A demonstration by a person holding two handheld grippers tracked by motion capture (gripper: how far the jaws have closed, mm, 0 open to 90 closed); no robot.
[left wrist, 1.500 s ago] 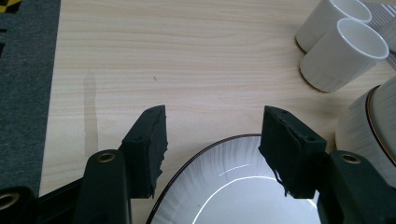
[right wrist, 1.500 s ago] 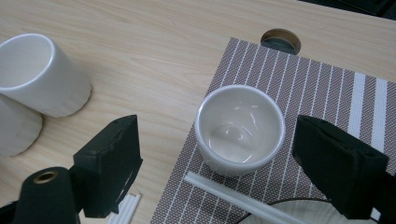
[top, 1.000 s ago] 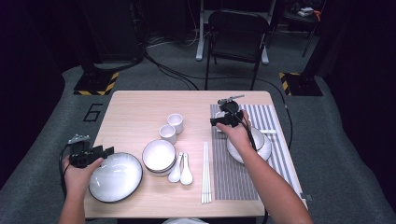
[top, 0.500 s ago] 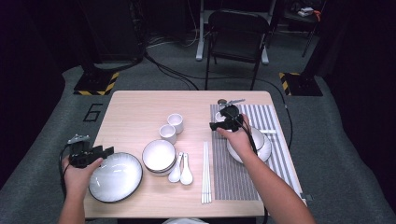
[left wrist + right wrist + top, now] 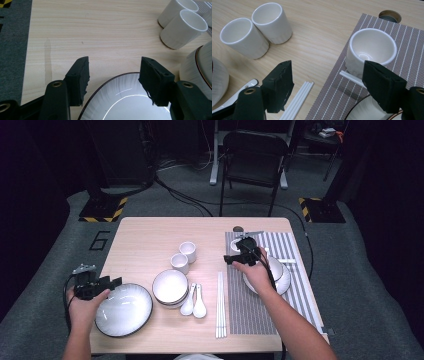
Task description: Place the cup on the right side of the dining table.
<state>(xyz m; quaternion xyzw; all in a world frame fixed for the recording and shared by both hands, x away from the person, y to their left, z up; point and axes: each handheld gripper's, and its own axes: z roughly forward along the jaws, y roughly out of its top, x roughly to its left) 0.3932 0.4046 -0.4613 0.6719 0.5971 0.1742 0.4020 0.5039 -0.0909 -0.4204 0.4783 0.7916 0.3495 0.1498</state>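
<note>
While the person leans in from the near edge of the table [image 5: 150,227], the right claw [image 5: 231,259] hangs over the left edge of the striped mat [image 5: 295,247] on the right half of the table. Its jaws stand wide and have just been closing a little, with nothing gripped between them. In the right gripper view the small white cup [image 5: 370,51] stands on the mat's far left corner, just beyond the right jaw, apart from the pads. A thin white stick [image 5: 352,78] lies on the mat touching the cup's base, and the rim of a plate [image 5: 362,110] shows below it. Under the right hand [image 5: 257,272] in the high view sits that plate [image 5: 282,277] on the mat.

Near the left near corner, the left claw [image 5: 115,281] hovers just over the far rim of the large dark-rimmed plate [image 5: 123,310]. Its jaws are spread wide, one to each side of the rim as the left gripper view shows it, and hold nothing.

Between the two hands, toward the table's middle, stand two white cups [image 5: 184,256] touching each other, a stack of bowls [image 5: 170,287], two white spoons [image 5: 194,301] and a bundle of white chopsticks [image 5: 219,305] lying along the mat's left edge.
</note>
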